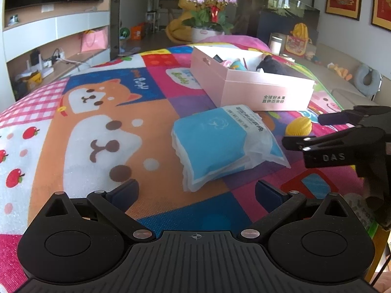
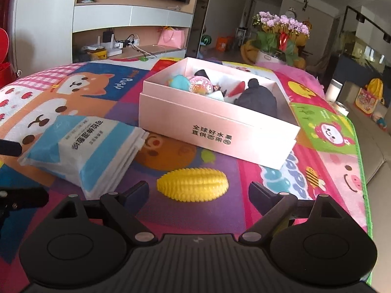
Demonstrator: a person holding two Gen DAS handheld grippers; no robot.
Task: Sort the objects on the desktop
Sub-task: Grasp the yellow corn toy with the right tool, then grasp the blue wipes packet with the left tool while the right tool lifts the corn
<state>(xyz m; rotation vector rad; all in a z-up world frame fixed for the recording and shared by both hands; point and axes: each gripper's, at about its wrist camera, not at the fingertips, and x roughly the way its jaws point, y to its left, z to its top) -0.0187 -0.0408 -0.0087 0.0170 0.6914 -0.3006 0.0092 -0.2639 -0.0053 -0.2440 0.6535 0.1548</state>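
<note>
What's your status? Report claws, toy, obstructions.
Left claw open, empty. Right claw open around yellow toy, not gripping. Tissue pack close beside. Box beyond.

A: Around the yellow ridged toy (image 2: 193, 183) the mat (image 2: 220, 210) lies bare on its near side and to its right, so the right gripper (image 2: 198, 190), jaws apart, has open approach.

B: To its left the blue tissue pack (image 2: 83, 146) crowds in; behind stands the pink box (image 2: 215, 131).

A: The box top is open, though toys fill much of it.
</note>
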